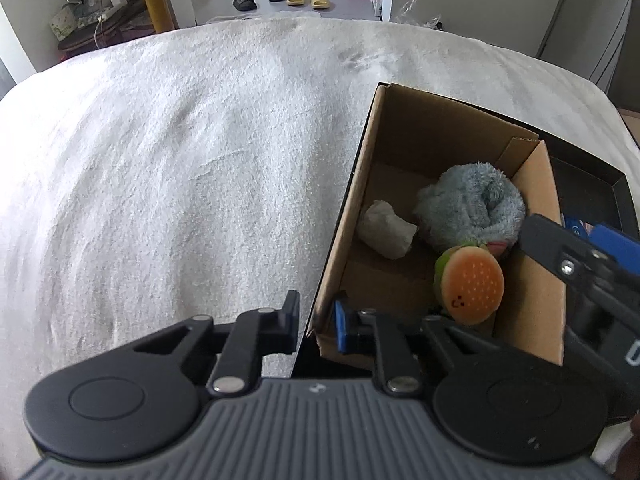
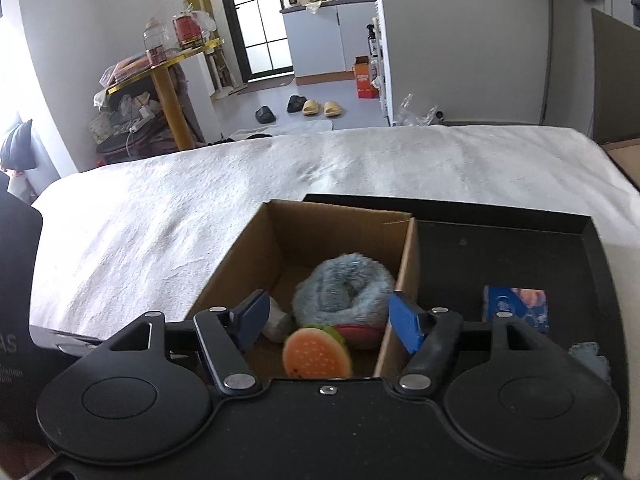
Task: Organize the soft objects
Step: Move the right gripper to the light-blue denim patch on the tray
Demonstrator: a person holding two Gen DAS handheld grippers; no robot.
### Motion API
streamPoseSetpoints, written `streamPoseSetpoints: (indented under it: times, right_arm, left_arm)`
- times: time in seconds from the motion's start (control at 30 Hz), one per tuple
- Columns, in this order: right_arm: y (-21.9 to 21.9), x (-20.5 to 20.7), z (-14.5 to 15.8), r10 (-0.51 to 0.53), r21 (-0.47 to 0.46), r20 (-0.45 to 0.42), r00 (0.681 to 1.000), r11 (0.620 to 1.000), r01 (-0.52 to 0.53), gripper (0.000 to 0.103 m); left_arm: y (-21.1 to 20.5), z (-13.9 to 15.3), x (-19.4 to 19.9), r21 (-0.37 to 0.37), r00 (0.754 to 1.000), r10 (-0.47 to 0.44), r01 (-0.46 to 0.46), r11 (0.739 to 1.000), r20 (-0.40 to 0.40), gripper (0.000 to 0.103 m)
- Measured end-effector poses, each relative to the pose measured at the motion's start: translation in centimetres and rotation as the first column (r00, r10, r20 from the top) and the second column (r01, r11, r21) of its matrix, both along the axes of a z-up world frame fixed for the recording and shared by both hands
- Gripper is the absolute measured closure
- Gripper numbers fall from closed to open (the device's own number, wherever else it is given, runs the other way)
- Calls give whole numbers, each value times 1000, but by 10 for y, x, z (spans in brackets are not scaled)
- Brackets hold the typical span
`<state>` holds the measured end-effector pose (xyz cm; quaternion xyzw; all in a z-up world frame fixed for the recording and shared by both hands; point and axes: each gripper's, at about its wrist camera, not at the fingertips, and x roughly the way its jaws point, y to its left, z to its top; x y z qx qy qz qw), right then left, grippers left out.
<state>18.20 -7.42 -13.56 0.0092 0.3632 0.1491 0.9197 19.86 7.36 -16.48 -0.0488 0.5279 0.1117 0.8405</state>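
The left tool (image 1: 317, 322) sits nearest, its fingers parted and empty astride the near wall of the brown cardboard box (image 1: 538, 216); the right tool (image 2: 324, 318) hangs spread and empty above that box. The white textured bed cover (image 1: 180, 168) carries the box and a black shallow tray (image 2: 520, 248); inside the box lie a fluffy grey-blue plush (image 2: 342, 286), an orange burger-shaped soft toy (image 2: 314, 356) and what looks like a pale crumpled cloth (image 1: 386, 229).
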Motion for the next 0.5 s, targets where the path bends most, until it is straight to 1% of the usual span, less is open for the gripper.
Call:
streamPoseSetpoints:
  times: [0.2, 0.37, 0.47, 0.5]
  right_arm:
    - [-24, -7, 2, -42, -2, 14, 999, 999, 42, 33]
    - [-45, -14, 0, -84, -17, 27, 996, 996, 84, 29]
    - [-59, -17, 0, -104, -5, 30, 994, 995, 104, 29]
    - [-63, -17, 0, -111, -2, 30, 993, 994, 111, 28]
  left_arm:
    - [-11, 7, -3, 71, 1000, -17, 16, 997, 16, 84]
    - [-21, 11, -5, 142, 999, -32, 29, 989, 19, 82]
    - [-27, 15, -8, 177, 999, -39, 33, 984, 30, 75]
    - [-29, 16, -8, 189, 998, -43, 36, 981, 33, 71]
